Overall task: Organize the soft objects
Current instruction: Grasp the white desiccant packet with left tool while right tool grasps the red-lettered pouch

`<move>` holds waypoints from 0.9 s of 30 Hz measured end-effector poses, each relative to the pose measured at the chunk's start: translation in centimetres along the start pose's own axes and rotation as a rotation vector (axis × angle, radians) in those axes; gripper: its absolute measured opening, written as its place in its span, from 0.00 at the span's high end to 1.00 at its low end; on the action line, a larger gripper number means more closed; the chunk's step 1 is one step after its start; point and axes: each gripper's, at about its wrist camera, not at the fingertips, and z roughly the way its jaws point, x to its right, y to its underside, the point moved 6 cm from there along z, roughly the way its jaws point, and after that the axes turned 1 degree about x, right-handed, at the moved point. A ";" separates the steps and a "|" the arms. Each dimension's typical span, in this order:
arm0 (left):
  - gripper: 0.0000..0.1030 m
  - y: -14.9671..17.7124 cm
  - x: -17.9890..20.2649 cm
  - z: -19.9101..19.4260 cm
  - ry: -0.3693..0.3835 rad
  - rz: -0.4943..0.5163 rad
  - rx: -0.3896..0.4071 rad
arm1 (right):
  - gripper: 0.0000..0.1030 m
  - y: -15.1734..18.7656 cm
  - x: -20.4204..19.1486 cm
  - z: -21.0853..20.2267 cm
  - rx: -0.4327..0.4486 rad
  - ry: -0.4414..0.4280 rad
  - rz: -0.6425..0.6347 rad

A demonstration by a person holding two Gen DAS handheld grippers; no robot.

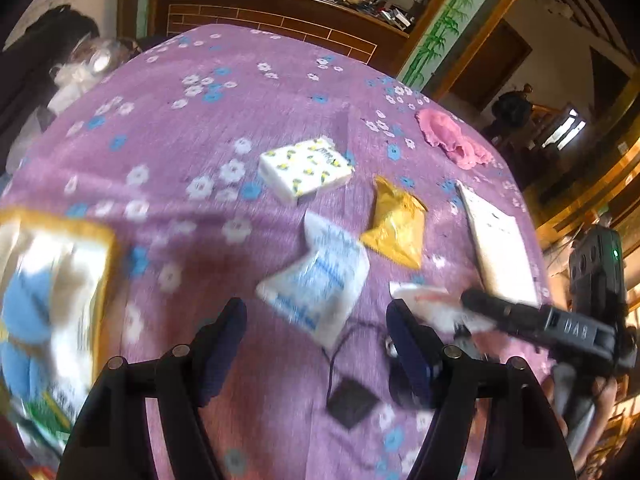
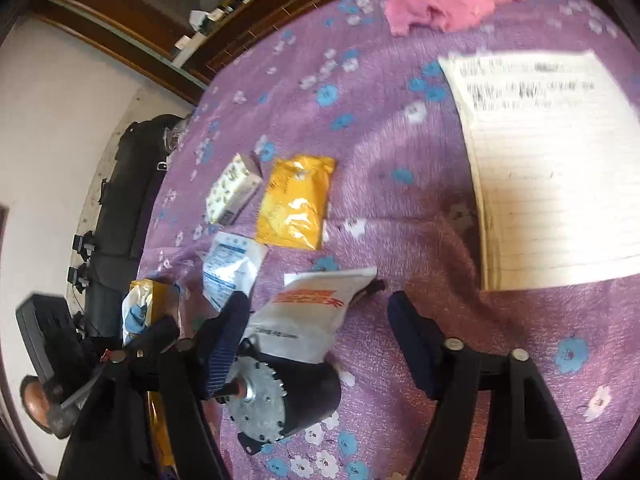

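On the purple flowered cloth (image 1: 200, 128) lie a lemon-print tissue pack (image 1: 304, 168), a yellow pouch (image 1: 394, 226), a white-and-blue packet (image 1: 320, 276), a white-and-orange packet (image 2: 316, 312), a pink cloth (image 1: 452, 140) and a white paper sheet (image 1: 500, 240). My left gripper (image 1: 316, 344) is open and empty, hovering just short of the white-and-blue packet. My right gripper (image 2: 316, 332) is open; its left finger (image 2: 224, 340) lies against the white-and-orange packet (image 1: 432, 304). The right gripper (image 1: 532, 320) shows in the left wrist view at the right.
A large yellow-edged tissue bag (image 1: 48, 300) lies at the left. A black cylindrical motor (image 2: 288, 396) lies by my right gripper, with a black cable and small square part (image 1: 352, 402) nearby. A wooden cabinet (image 1: 280, 16) stands behind the table. A black bag (image 2: 128, 184) is at the left.
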 end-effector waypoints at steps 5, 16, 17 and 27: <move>0.27 -0.7 1.2 3.2 -0.022 0.058 -0.056 | 0.55 0.0 -0.3 0.6 -0.004 -0.020 0.005; 0.34 -0.9 0.0 5.1 -0.043 0.049 -0.020 | 0.91 -0.5 -1.8 -1.2 0.096 -0.020 -0.050; 0.34 -0.9 -0.1 5.1 -0.038 0.044 -0.024 | 0.91 -0.6 -1.9 -1.3 0.100 -0.023 -0.055; 0.34 -1.9 -0.3 5.5 -0.019 -0.029 -0.036 | 0.96 -1.2 -2.3 -2.4 0.180 -0.047 -0.068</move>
